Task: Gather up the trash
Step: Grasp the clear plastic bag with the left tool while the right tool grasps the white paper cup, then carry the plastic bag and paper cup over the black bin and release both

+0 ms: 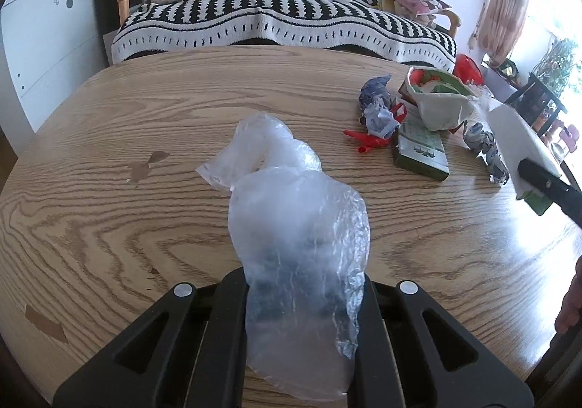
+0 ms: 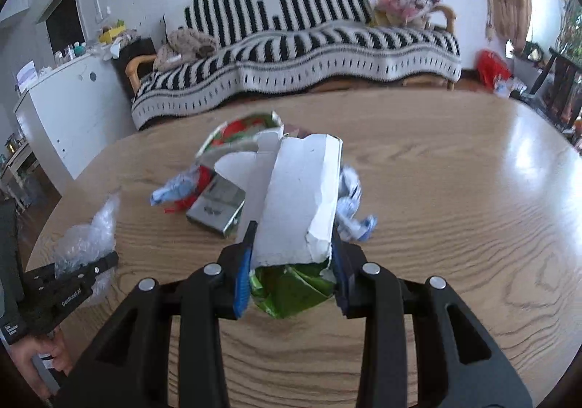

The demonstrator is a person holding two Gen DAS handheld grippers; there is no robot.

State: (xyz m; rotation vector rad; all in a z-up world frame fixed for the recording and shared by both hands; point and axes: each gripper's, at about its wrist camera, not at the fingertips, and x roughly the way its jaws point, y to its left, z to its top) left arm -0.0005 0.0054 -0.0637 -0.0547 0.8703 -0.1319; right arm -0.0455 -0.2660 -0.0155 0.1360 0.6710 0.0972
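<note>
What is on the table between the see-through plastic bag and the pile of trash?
Nothing. In the left wrist view, only bare wooden table lies between the clear plastic bag and the trash pile. The right wrist view shows the same gap.

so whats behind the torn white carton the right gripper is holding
Behind the torn white carton, on the table: crumpled blue-white wrappers, a grey-green box and a red-green bag. The carton covers whatever lies between them.
</note>
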